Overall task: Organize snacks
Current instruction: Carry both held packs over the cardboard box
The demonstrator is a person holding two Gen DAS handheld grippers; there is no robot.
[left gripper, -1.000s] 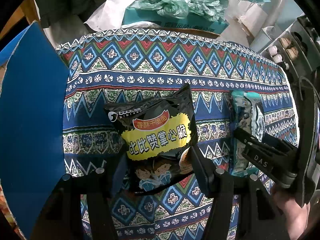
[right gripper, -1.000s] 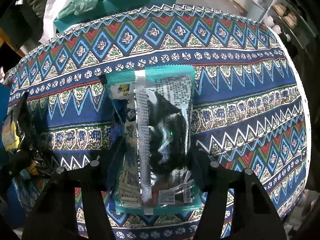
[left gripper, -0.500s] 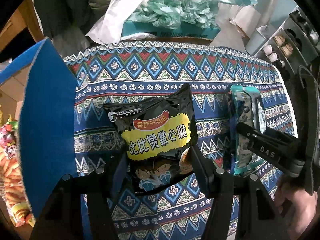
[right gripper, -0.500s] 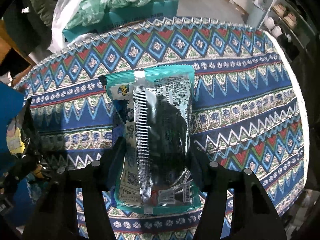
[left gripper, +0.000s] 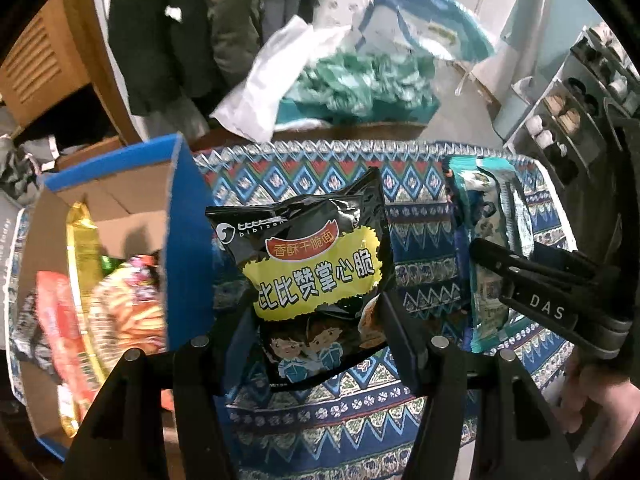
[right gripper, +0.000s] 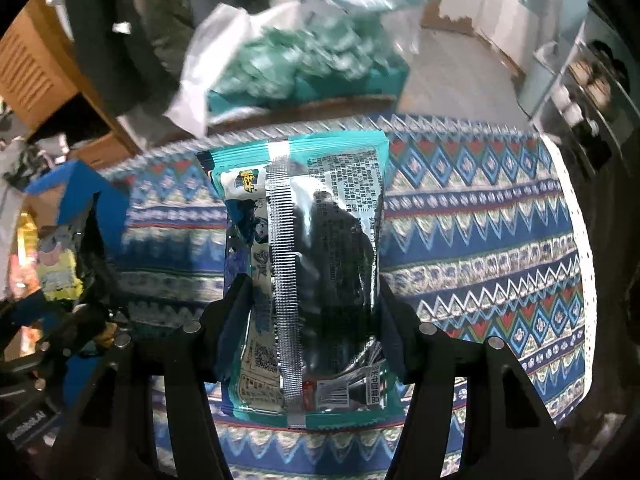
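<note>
My left gripper (left gripper: 316, 320) is shut on a black snack bag with a yellow label (left gripper: 312, 272) and holds it above the patterned tablecloth (left gripper: 416, 216). My right gripper (right gripper: 312, 300) is shut on a teal and silver snack packet (right gripper: 312, 264), back side up, also lifted off the cloth. The packet and right gripper show at the right of the left wrist view (left gripper: 492, 248). A blue cardboard box (left gripper: 188, 232) with several snack packs inside stands left of the black bag.
The table's far edge (right gripper: 320, 128) is close ahead. Behind it lie a teal box with green plastic bags (left gripper: 360, 84) and a white bag (left gripper: 268, 92). A shelf unit (left gripper: 568, 120) stands at the right. The cloth's right edge (right gripper: 580, 248) drops off.
Both grippers have risen with their snacks, and the view has tilted up. The open top of the blue box and its contents have come into sight at the left.
</note>
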